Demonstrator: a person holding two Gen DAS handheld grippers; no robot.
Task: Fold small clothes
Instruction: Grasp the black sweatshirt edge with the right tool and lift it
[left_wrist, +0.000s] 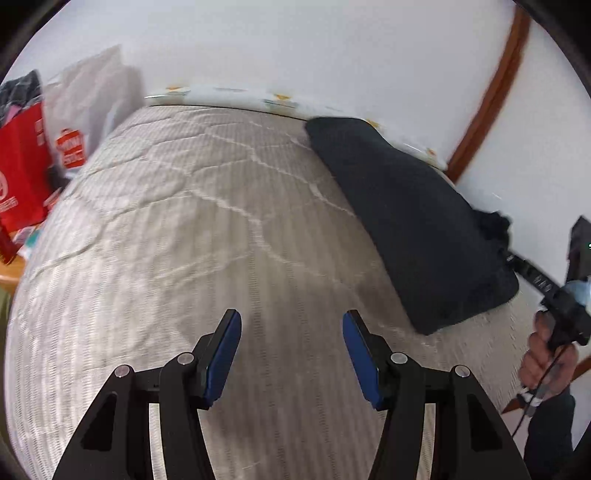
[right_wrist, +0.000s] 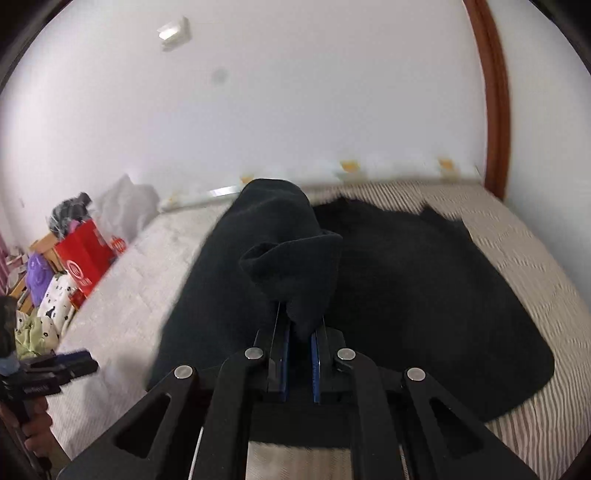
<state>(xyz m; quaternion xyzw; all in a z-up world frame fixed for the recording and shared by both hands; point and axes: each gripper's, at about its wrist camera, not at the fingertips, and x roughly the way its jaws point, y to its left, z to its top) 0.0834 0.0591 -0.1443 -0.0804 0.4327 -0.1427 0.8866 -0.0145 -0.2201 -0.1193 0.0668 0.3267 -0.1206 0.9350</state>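
Observation:
A black garment (left_wrist: 413, 229) lies spread on the right part of the striped bed cover (left_wrist: 177, 229). In the right wrist view my right gripper (right_wrist: 300, 326) is shut on a fold of this black garment (right_wrist: 424, 295), and the pinched cloth bunches up above the blue pads. The fold is lifted off the rest of the cloth. My left gripper (left_wrist: 291, 317) hangs open over bare cover, left of the garment, with nothing between its blue pads (left_wrist: 221, 358). A hand (left_wrist: 546, 354) holds the right gripper's handle at the right edge of the left wrist view.
A red shopping bag (left_wrist: 22, 177) and a white bag (left_wrist: 88, 103) stand beyond the bed's left side, with more clothes and clutter (right_wrist: 55, 295) on the floor. A white wall and a brown wooden frame (left_wrist: 491, 92) bound the far side.

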